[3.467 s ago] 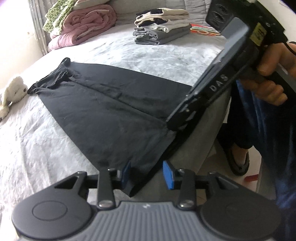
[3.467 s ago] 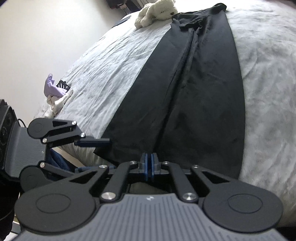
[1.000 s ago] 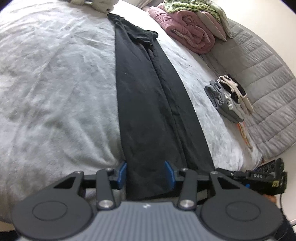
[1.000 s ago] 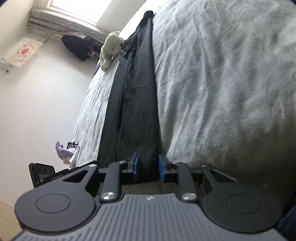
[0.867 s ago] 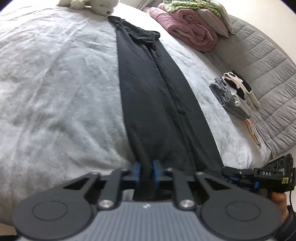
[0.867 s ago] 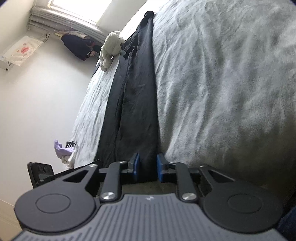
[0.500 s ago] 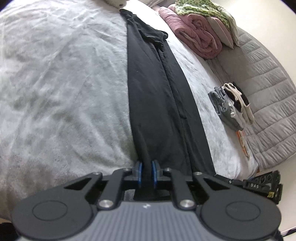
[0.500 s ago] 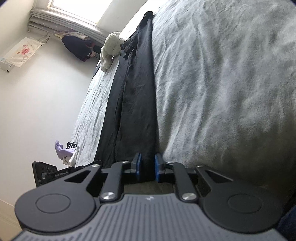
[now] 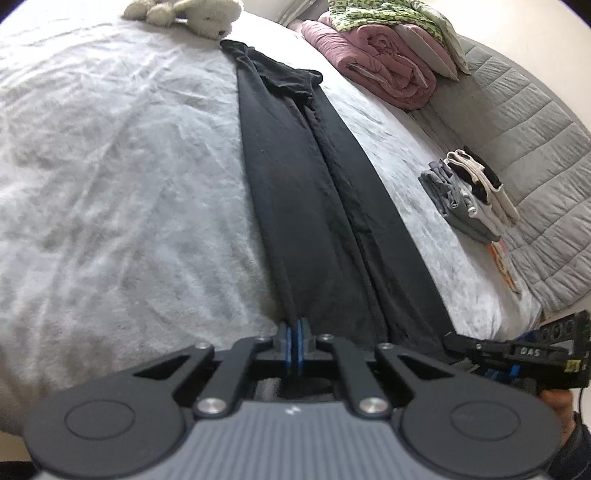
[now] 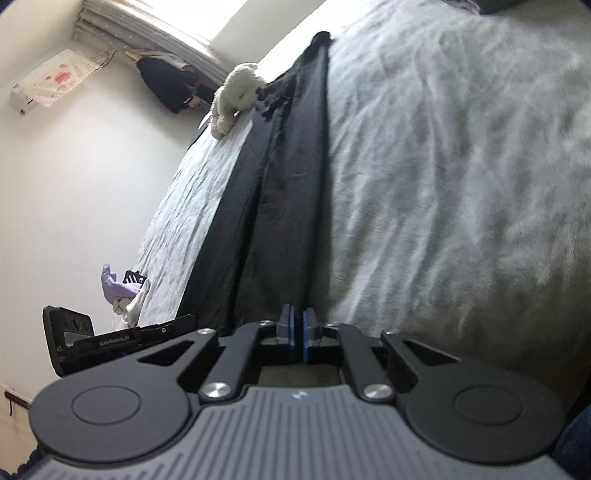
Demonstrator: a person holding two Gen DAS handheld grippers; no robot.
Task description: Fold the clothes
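On the grey bed (image 9: 110,166), each hand-held gripper (image 9: 294,334) (image 10: 297,328) pinches the black garment's (image 9: 314,192) near hem.

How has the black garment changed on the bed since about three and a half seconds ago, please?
Yes. The black garment lay spread wide; now it is a narrower strip, folded lengthwise, with its far end still beside the stuffed toy.

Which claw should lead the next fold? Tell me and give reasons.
Neither clearly; probably both together. The left claw and the right claw are each shut on a near corner of the black garment, which lies lengthwise on the bed.
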